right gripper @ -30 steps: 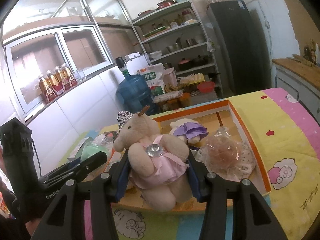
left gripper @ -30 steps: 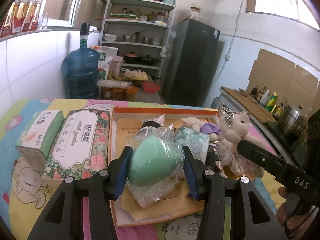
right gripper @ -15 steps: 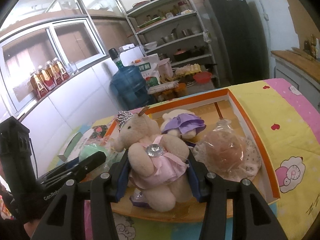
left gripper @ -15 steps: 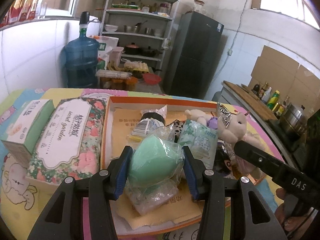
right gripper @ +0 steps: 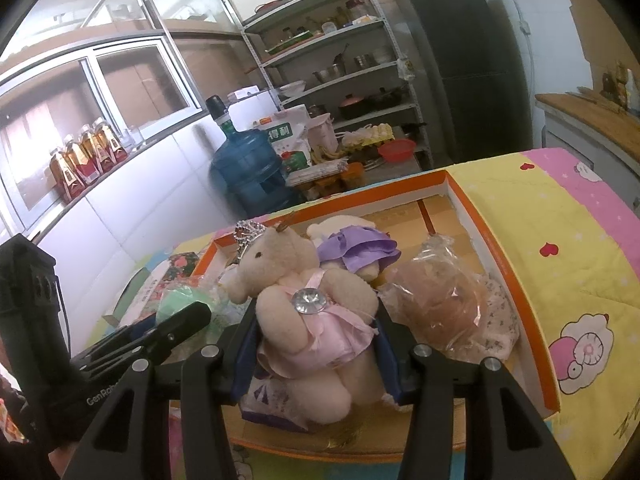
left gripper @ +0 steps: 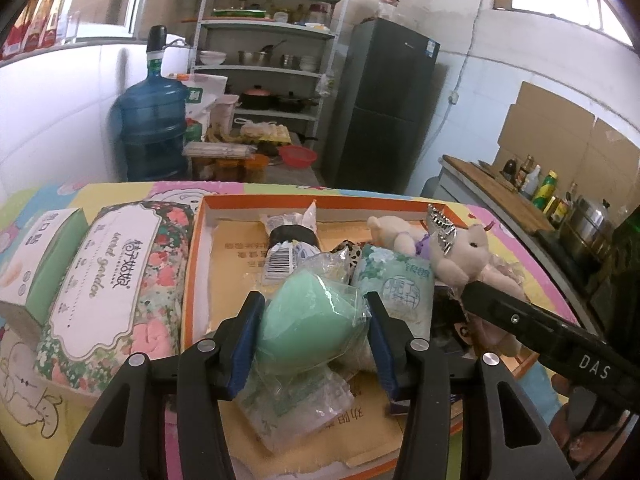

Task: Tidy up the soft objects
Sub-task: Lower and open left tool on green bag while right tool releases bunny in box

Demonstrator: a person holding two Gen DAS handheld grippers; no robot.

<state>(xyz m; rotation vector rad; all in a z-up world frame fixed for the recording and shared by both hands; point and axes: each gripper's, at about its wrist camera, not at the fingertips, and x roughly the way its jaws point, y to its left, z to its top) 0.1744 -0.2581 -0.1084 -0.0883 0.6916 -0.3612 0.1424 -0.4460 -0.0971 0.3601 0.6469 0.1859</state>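
Left hand-held gripper (left gripper: 314, 334) clamped on sponge (left gripper: 308, 322), right one (right gripper: 316, 344) on bear (right gripper: 308, 304); both have sunk over the box (left gripper: 196, 264), 12 o'clock, so release looks next.

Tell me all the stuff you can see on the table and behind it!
Box: one, orange rim, on the table.
Sponge: one, green, bagged, in left gripper.
Teddy bear: one, beige, pink dress, in right gripper.
Small doll: one, purple dress, in box.
Bun: one, brown, bagged, in box.
Tissue pack: one, flowery, left of box.
Water jug: one, blue, on floor.
Fridge: one, dark, back wall.
Left gripper: black, shut on sponge.
Right gripper: black, shut on teddy bear.
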